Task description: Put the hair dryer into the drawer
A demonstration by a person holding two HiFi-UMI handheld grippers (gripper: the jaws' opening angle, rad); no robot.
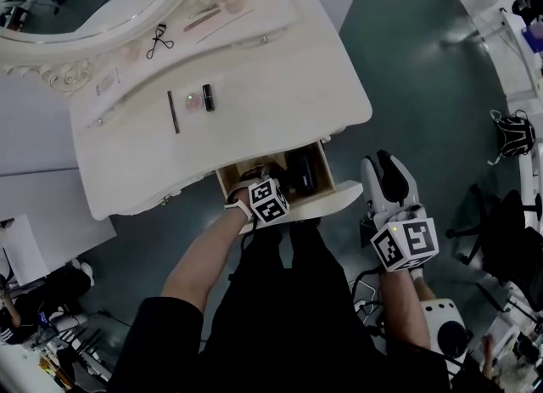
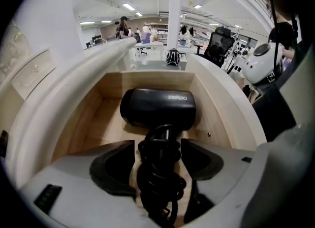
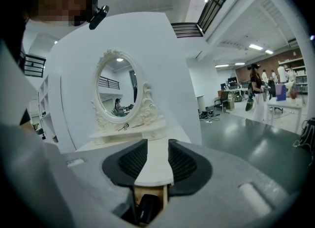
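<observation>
While the black hair dryer (image 2: 157, 106) is lying inside the open drawer (image 2: 98, 123), the left gripper (image 2: 157, 148) is holding its jaws apart around the cord-wrapped handle (image 2: 160, 178), and the right gripper (image 3: 153, 155) is hanging beside the drawer, jaws apart and empty.

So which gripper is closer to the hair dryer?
Left. The left gripper is down in the open drawer, with the cord-wrapped handle of the hair dryer between its jaws. The right gripper is outside, off to the drawer's right, empty.
</observation>
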